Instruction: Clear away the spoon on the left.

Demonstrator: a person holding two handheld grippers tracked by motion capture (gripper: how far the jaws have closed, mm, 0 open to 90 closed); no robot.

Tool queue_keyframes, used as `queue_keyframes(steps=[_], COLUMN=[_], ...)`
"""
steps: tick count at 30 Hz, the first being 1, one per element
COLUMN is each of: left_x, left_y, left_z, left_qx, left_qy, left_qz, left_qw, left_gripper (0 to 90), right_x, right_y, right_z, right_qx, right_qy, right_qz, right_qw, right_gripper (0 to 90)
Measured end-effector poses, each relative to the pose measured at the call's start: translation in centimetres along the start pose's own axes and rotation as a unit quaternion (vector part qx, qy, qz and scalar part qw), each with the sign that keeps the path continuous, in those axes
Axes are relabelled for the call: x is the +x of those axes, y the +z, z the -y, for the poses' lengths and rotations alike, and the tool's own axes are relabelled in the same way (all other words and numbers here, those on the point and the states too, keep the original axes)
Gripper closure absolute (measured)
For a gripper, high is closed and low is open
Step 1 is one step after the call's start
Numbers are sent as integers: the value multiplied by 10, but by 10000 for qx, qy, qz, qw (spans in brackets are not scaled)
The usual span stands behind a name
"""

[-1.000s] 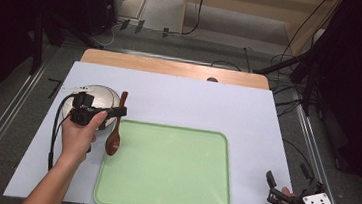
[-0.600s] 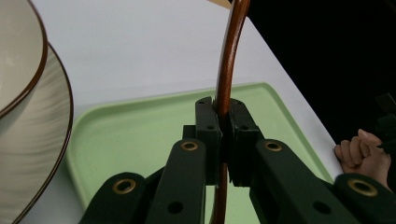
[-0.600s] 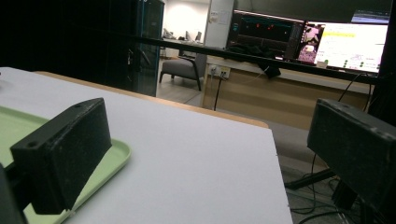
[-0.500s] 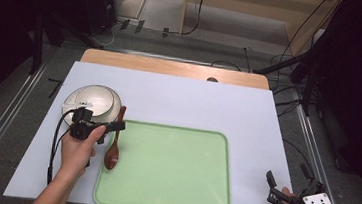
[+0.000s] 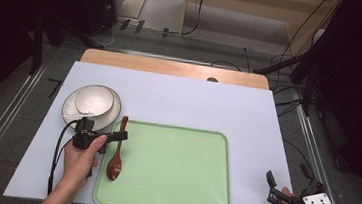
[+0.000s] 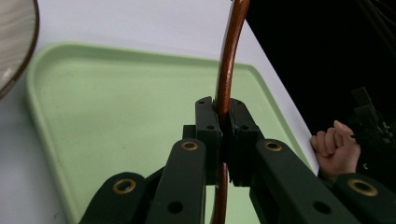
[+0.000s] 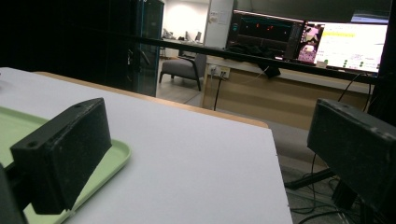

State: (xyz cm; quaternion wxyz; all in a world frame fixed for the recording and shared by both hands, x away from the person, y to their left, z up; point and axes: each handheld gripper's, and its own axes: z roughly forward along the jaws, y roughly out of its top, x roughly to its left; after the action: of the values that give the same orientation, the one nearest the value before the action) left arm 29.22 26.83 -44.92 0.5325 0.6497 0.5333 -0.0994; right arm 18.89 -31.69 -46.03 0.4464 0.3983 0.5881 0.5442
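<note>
A brown wooden spoon (image 5: 117,152) hangs over the left rim of the green tray (image 5: 169,201), bowl end toward me. My left gripper (image 5: 121,135) is shut on the spoon's handle (image 6: 226,79), which runs up between the jaws in the left gripper view. A white bowl (image 5: 93,101) on a plate (image 5: 70,111) sits just beyond the left hand. At the table's near right corner my right gripper (image 5: 287,188) stands open, its pads (image 7: 65,154) wide apart and nothing between them.
The tray (image 6: 107,116) lies on a white table cover (image 5: 219,105); a wooden strip (image 5: 172,67) shows at the far edge. Cables and dark stands surround the table. Desks and lit monitors (image 7: 345,42) are beyond the table in the right gripper view.
The left gripper has carried the spoon from beside the bowl toward me and onto the tray's left rim, uncovering the bowl. The right gripper has stayed put.
</note>
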Motion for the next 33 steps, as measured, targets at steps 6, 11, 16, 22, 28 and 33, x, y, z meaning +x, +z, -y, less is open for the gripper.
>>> queue_keyframes(steps=[6, 11, 16, 22, 28, 33], left_x=[2, 4, 5, 3, 0, -5], left_y=[0, -2, -2, -3, -2, 2], left_z=[5, 6, 6, 7, 5, 6], left_qx=[-34, -92, -101, -172, -83, 33], left_qy=[-46, -25, 75, 272, 543, 767], left_qz=[151, 144, 192, 286, 417, 593], left_qw=[9999, 9999, 9997, 9991, 9976, 9953], left_gripper=[854, 843, 698, 532, 346, 234], right_x=[0, 0, 0, 0, 0, 0], right_y=[0, -1, -1, -1, -1, -1], right_z=[0, 0, 0, 0, 0, 0], right_qx=[-7, -31, -35, -35, -37, -42], right_qy=[15, 0, -5, 2, 0, 3], right_qz=[-5, -37, -31, -42, -44, -44], right_qw=[10000, 10000, 10000, 10000, 10000, 10000], right_gripper=[0, 0, 0, 0, 0, 0])
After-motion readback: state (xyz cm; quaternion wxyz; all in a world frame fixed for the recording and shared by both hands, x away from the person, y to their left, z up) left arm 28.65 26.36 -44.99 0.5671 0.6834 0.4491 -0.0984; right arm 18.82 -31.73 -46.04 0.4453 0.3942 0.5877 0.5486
